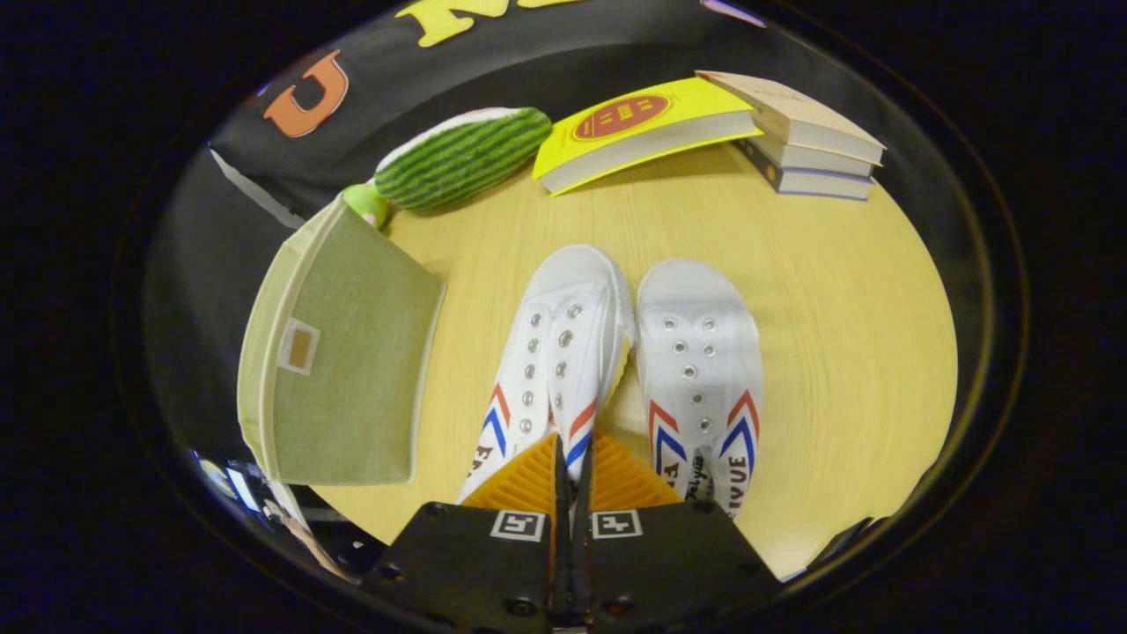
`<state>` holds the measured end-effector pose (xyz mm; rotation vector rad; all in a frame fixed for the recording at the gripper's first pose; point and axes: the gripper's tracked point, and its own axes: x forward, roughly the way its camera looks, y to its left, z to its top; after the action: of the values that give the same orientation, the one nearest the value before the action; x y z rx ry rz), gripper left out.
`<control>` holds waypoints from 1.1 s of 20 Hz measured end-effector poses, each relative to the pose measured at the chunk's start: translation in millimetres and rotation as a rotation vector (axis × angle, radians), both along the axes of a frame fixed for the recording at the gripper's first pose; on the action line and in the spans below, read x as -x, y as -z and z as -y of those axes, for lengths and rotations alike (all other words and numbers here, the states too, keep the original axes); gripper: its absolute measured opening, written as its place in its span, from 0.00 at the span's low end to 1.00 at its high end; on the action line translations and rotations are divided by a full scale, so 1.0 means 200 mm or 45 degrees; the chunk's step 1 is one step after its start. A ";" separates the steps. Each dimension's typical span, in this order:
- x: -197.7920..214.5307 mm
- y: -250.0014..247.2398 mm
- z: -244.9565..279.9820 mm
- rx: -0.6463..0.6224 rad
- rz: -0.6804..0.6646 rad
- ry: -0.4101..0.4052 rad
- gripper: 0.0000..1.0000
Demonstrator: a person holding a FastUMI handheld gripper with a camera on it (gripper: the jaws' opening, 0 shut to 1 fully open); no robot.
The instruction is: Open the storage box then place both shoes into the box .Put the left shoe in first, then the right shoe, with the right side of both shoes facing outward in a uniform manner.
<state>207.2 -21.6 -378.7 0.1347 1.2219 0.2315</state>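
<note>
Gripper (570, 458) — ribbed orange fingers pressed together over white canvas left shoe (555, 352).

I am seeing a striped green watermelon-slice plush toy (460, 157) lying on the pale wooden tabletop (828, 291), beside a yellow paperback book (638, 130) leaning against three stacked books (806, 136).

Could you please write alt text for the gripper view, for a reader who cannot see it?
The gripper fingers pinch the rear edge of the left white shoe, the right shoe beside it on a wooden table. A green storage box stands left; a plush toy and books lie beyond.
</note>
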 end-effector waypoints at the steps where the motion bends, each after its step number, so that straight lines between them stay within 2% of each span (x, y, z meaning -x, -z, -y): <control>1: 0.00 -0.06 -0.05 -0.048 0.017 0.010 0.06; 4: 0.02 -0.28 -0.21 -0.181 0.050 0.028 0.06; 8: 0.03 -0.51 -0.35 -0.155 0.158 0.020 0.06; 11: 0.06 -0.64 -0.49 -0.193 0.195 0.015 0.06; 15: 0.09 -0.72 -0.70 -0.286 0.192 0.009 0.06; 22: 0.03 -0.68 -1.05 -0.304 0.267 -0.032 0.07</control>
<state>200.4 188.9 -242.7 0.2948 0.9855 0.4035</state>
